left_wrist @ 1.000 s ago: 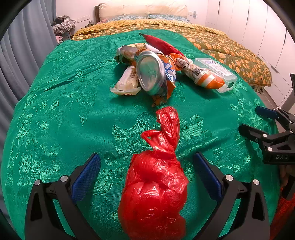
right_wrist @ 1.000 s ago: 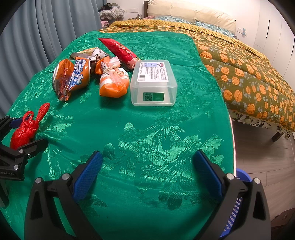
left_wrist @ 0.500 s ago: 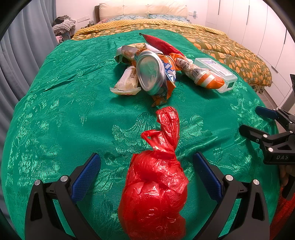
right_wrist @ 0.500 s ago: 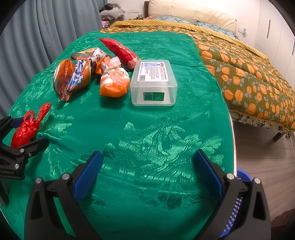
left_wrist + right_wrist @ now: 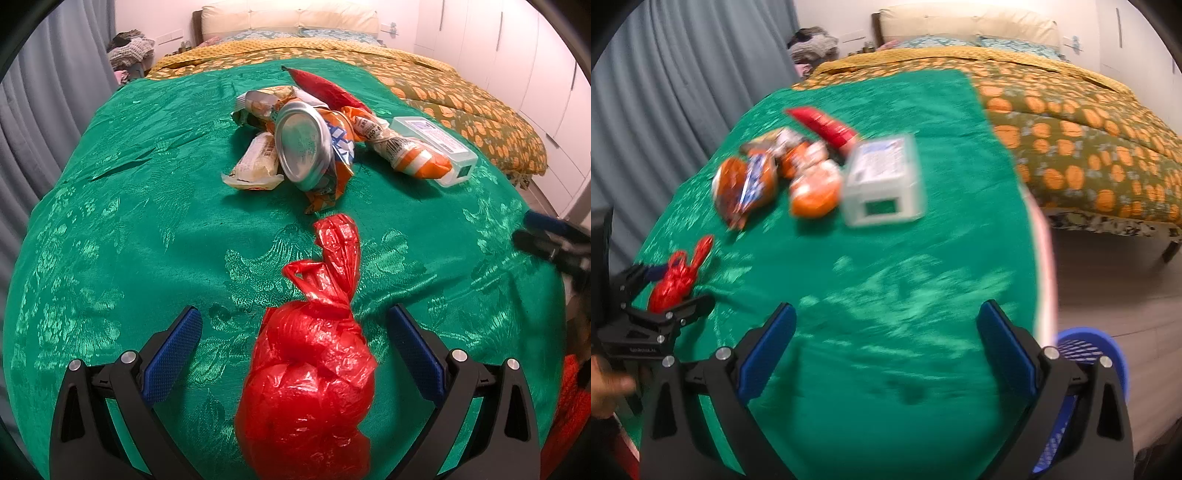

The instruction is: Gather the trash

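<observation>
Same big green cloth (image 5: 129, 221) spread out, with the quilted bed (image 5: 1089, 147) behind it. Main change from half a second back: whole right view gone smeary and swung upward, so clearly the right gripper (image 5: 886, 317) on the move, lifting and tipping toward the far pile. Shows as a blur at the edge of the left view too. Left view basically identical to before, nothing shifted there.

Meaning for the job: nothing collected yet, probably just the start of a reach. Blue basket (image 5: 1086, 350) down on the floor past the cloth's right edge looks like the likely drop spot, though that's a guess.

Trash all on the cloth: clear plastic box (image 5: 882, 177) nearest the right side, then the orange wrapper (image 5: 413, 155) touching it, a crushed can (image 5: 303, 147) in the middle of the heap, a pale snack pack (image 5: 255, 166) against the can.

Knotted red bag (image 5: 310, 387) lying apart from the heap, right between the pads of the left gripper (image 5: 294, 321). Spread wide on both sides, pads not touching the bag.

Right claw also wide, gripping nothing, hanging over bare cloth.
</observation>
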A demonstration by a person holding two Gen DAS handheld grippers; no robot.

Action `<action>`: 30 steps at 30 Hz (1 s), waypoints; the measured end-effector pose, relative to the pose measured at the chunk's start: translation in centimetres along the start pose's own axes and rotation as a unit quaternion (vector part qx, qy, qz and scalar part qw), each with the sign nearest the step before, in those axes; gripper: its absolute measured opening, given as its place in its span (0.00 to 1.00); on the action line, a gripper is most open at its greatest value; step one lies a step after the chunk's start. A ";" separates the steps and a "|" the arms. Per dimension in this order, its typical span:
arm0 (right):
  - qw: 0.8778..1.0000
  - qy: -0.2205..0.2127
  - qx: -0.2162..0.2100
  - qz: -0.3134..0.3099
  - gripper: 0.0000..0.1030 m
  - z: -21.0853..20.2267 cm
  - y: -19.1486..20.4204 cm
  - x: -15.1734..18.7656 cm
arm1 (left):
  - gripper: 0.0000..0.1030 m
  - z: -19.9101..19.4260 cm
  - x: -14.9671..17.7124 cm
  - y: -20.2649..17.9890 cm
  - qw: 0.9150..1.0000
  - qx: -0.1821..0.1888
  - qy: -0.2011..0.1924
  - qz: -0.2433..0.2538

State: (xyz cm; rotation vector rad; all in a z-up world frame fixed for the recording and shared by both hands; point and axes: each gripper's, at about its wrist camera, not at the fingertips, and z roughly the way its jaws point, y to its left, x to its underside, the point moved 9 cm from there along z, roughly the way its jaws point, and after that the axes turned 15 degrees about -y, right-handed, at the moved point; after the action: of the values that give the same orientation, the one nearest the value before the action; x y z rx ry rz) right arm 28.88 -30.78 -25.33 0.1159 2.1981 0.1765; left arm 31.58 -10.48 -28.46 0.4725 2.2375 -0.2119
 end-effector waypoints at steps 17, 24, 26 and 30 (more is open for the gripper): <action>0.993 0.110 0.006 -0.042 0.59 7.3 1.2 -5.0 | 0.95 -2.8 0.5 -0.9 0.997 0.077 -0.007 0.006; 0.984 0.157 -0.037 -0.073 0.59 -0.1 1.9 0.4 | 0.86 -3.0 0.3 -0.2 0.997 0.074 0.001 -0.008; 0.983 0.162 -0.030 -0.080 0.61 -1.0 2.1 1.6 | 0.87 -2.7 0.4 -0.4 0.997 0.081 0.006 -0.011; 0.986 0.142 -0.025 -0.088 0.75 -0.4 2.5 1.2 | 0.87 -2.6 0.4 -1.1 0.997 0.078 0.005 0.004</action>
State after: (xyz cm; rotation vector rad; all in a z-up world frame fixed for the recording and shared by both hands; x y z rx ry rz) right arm 27.95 -28.14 -25.60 -0.1399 2.4711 0.1576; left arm 29.04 -10.53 -27.09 0.5662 2.2377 -0.3821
